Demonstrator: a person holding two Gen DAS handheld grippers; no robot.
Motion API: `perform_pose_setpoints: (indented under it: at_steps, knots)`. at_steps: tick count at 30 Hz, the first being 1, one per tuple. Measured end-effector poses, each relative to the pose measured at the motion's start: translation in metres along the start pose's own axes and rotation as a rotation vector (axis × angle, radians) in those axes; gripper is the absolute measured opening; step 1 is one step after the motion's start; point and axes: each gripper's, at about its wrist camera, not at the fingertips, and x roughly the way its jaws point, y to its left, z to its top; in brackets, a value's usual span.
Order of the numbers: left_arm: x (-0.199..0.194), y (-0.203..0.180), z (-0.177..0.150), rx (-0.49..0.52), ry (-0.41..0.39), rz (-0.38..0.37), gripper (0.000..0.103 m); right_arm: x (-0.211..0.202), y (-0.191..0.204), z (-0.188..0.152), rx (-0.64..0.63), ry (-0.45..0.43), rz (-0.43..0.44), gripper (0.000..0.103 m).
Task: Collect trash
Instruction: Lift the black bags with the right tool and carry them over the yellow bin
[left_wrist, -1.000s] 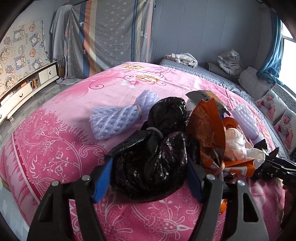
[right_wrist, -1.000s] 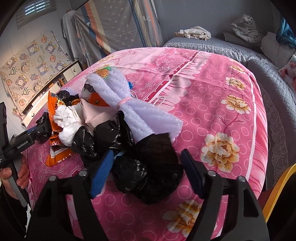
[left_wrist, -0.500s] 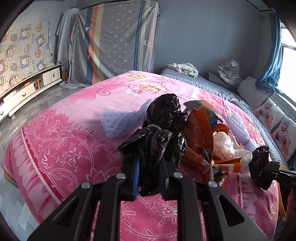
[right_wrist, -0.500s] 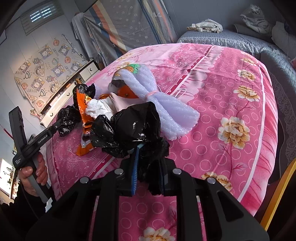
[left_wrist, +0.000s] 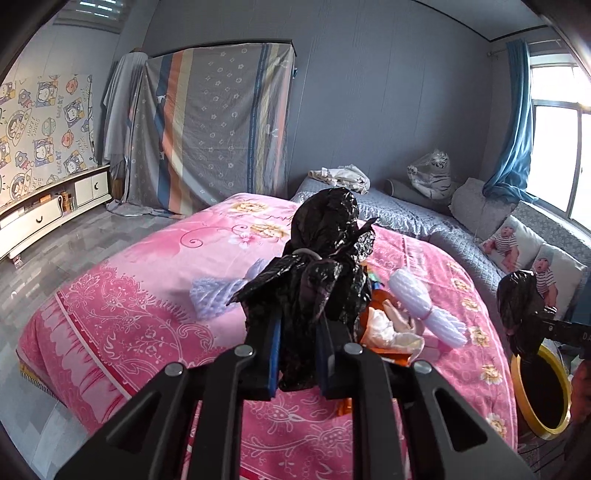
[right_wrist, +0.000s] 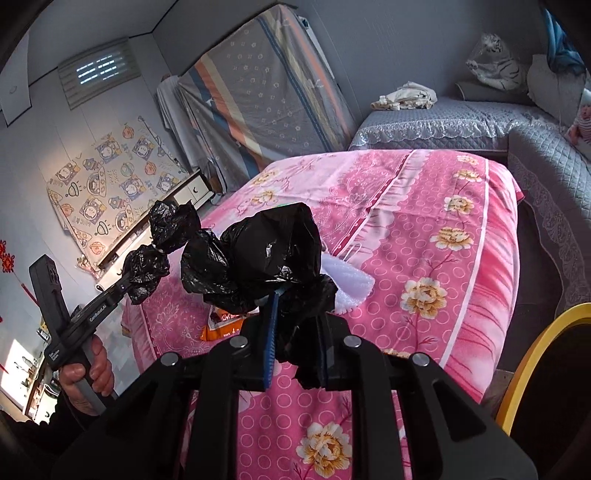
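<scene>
Pink floral bedding (left_wrist: 140, 306) fills the middle of a grey bedroom, with a grey quilted sofa (left_wrist: 417, 218) behind it and a draped striped sheet (left_wrist: 210, 125) against the far wall

Left gripper (left_wrist: 298, 354) is clamped on a knotted black bag (left_wrist: 317, 266), its blue-lined pads pressing the lower, crumpled end so the tied bulge stands above the jaws and clear of the bedding. Seen from the right wrist camera, this same gripper (right_wrist: 127, 286) is carried by a hand (right_wrist: 88, 373) on its handle, the bag dangling off its tip in mid-air

Right gripper (right_wrist: 295, 347) is likewise closed on a second black bag (right_wrist: 266, 254), pinched by a loose tail of plastic, the bulk ballooning up and to the left of the jaws. From the left wrist camera that bag (left_wrist: 521, 306) hangs just above a yellow-rimmed bin (left_wrist: 554, 424) at the bed's corner; the rim (right_wrist: 535, 347) also shows at the right edge of the right wrist view

Pinching each bag by its slack plastic looks sensible: a soft bundle gives little else to grip, and carrying two at once saves a trip to the bin

Still on the bedding, beyond the left jaws, lie two white foam-net rolls (left_wrist: 424, 306), a pale crumpled wad (left_wrist: 388, 328) and an orange wrapper (right_wrist: 221, 328), so the collecting seems only partly done
</scene>
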Motion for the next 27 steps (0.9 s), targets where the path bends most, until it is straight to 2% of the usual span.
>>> perform_pose_setpoints:
  at_steps: [13, 20, 27]
  knots:
    - [-0.024, -0.073, 0.029, 0.077, -0.109, -0.171, 0.014, -0.093, -0.032, 0.010, 0.041, -0.210, -0.120, 0.016]
    - [-0.025, -0.116, 0.035, 0.141, -0.122, -0.269, 0.014, -0.140, -0.058, 0.004, 0.083, -0.332, -0.247, 0.016]
    - [-0.015, -0.178, 0.033, 0.224, -0.109, -0.404, 0.014, -0.177, -0.091, -0.012, 0.158, -0.391, -0.408, 0.016]
